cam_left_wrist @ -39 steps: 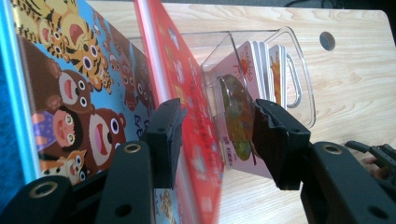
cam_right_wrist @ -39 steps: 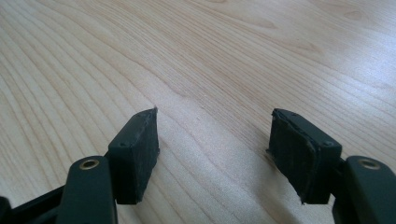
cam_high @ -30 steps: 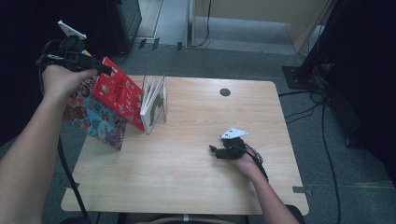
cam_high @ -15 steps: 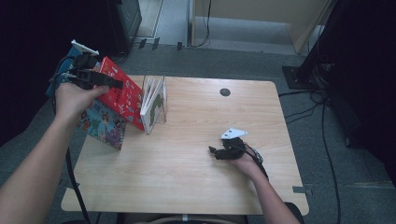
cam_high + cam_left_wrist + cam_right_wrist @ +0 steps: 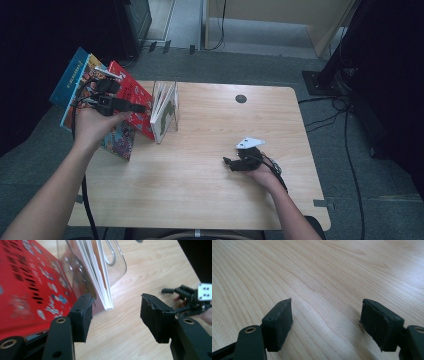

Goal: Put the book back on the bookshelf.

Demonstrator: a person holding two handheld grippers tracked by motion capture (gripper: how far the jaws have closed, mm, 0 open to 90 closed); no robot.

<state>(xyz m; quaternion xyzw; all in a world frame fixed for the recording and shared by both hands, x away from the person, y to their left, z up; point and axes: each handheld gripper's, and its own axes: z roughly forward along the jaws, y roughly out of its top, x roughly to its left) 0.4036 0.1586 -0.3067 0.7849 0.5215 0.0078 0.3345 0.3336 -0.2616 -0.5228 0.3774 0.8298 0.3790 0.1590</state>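
Reaching toward the books (image 5: 125, 100), both grippers gape empty: left (image 5: 116, 315) must close on one; right (image 5: 325, 320) rests on the table (image 5: 210, 200).

Pale wooden table (image 5: 210, 200), grey carpet floor (image 5: 280, 65), dark stand base with cables (image 5: 325, 80)

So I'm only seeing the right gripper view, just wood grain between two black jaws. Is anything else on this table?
Observer: Yes. Books stand at the table's left edge: a red book leaning beside a white book in a clear stand.
Operator: And the other hand?
Observer: The left gripper is over the red book, jaws open, holding nothing.
Operator: Where's mine?
Observer: The right gripper rests low on bare wood at the table's right half, apart from the books.
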